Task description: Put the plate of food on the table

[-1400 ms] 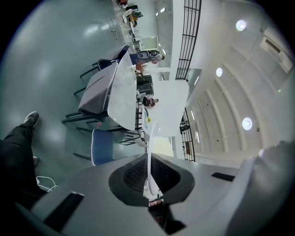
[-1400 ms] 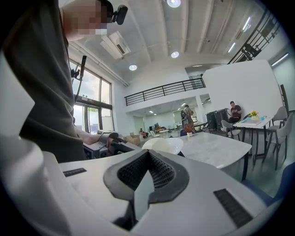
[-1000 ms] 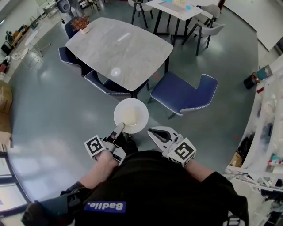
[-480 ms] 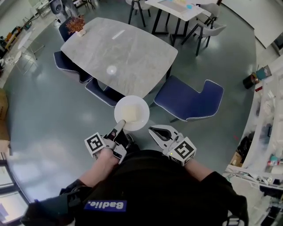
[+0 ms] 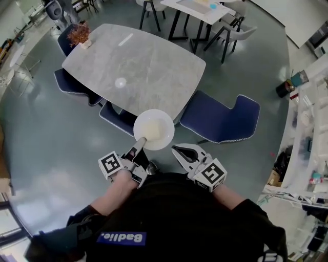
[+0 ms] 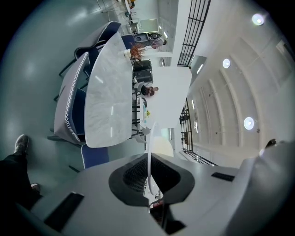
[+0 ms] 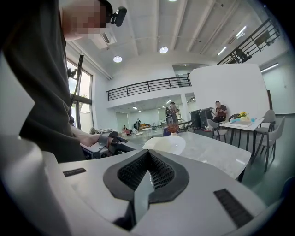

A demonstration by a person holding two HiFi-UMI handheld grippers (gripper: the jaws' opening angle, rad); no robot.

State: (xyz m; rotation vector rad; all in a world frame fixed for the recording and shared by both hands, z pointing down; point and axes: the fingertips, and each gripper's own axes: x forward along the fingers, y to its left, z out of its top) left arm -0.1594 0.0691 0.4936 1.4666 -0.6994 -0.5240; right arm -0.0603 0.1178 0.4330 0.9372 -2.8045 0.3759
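Observation:
The white plate (image 5: 154, 129) holds pale food and hangs level over the near edge of the grey marble table (image 5: 133, 66). My left gripper (image 5: 141, 141) is shut on the plate's near rim. In the left gripper view the plate (image 6: 149, 147) shows edge-on between the jaws of the left gripper (image 6: 150, 184), with the table (image 6: 108, 92) beyond. My right gripper (image 5: 178, 150) hovers just right of the plate, shut on nothing. The right gripper view looks over the right gripper (image 7: 147, 173) at the plate (image 7: 166, 144) and the table (image 7: 216, 154).
Blue chairs stand at the table's near side (image 5: 120, 115), right (image 5: 220, 117) and left (image 5: 72, 82). A small potted plant (image 5: 79, 35) sits on the far corner. A white table with chairs (image 5: 197, 7) is behind. Shelving (image 5: 307, 128) lines the right.
The person has walked toward the marble table. The plate, held in the left gripper throughout, now overlaps the table's near edge. The right gripper keeps its place beside it.

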